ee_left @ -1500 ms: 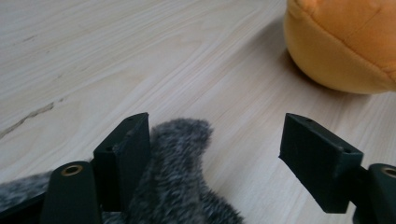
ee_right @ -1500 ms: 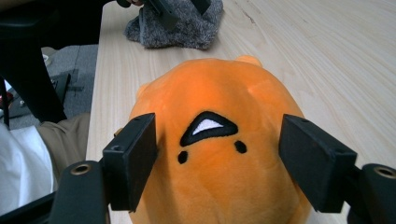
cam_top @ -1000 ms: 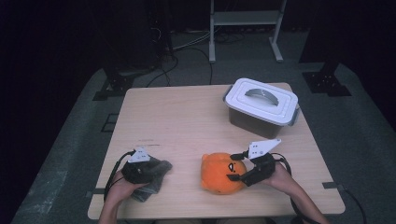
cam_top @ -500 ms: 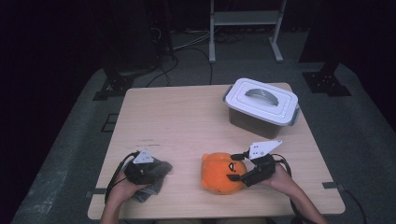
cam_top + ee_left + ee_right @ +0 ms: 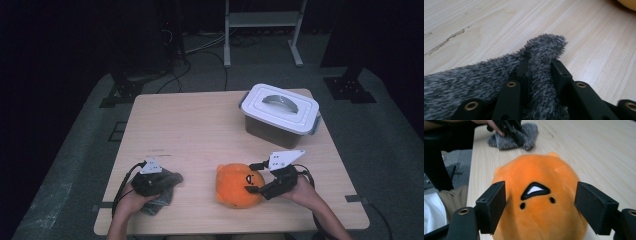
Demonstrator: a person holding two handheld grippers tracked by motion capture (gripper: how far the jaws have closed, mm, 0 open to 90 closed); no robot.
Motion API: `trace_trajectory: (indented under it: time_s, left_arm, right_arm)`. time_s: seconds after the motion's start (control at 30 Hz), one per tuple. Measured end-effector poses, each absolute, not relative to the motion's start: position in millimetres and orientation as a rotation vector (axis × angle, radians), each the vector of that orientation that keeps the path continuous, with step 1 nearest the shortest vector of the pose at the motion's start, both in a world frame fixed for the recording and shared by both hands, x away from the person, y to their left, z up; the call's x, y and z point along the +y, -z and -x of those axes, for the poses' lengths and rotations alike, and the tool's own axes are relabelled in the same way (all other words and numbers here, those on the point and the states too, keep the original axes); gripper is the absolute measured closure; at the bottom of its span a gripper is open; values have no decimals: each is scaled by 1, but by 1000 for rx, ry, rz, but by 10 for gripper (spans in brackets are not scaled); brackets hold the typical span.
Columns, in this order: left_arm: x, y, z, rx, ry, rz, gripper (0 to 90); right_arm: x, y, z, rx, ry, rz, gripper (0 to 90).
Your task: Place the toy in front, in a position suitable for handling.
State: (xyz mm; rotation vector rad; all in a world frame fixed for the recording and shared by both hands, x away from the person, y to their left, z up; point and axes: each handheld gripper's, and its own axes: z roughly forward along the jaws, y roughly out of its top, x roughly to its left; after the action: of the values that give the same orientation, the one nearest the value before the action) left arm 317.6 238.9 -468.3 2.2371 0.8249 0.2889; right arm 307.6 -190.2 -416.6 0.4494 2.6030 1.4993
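White box (image 5: pixel 280 114) with its lid on at upper right of the surface (image 5: pixel 200 130), inside hidden, left gripper (image 5: pixel 540 72) jaws just closed, pinching grey fuzzy cloth (image 5: pixel 474 80), right gripper (image 5: pixel 540 207) jaws wide apart around orange plush toy (image 5: pixel 539 202)

We are counting one table (image 5: pixel 200 130), and everything else is sitting on it or working over it. We are seeing one orange plush toy (image 5: pixel 235 185), one grey fuzzy cloth (image 5: pixel 167 181) and one lidded grey box (image 5: pixel 280 112). We are also counting two grippers over that table: a left gripper (image 5: pixel 541 67) and a right gripper (image 5: pixel 541 202).
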Motion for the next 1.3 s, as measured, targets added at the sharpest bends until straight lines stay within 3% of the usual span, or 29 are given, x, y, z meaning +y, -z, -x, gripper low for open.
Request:
trace_trajectory:
  time_s: [0.23,0.47,0.83,1.3]
  left_arm:
    - [241,467,-319,839,-298,-2195,781]
    - [238,451,-315,775,-210,-2026,781]
    - [162,415,-305,437,-60,-2000,779]
    - [93,399,-306,228,-62,-2141,779]
  right_arm:
    - [-192,425,-307,2636,-1449,-445,240]
    - [-190,433,-308,2635,-1461,-456,242]
    - [-185,437,-315,2638,-1464,-480,242]
    - [-166,436,-317,2637,-1432,-420,241]
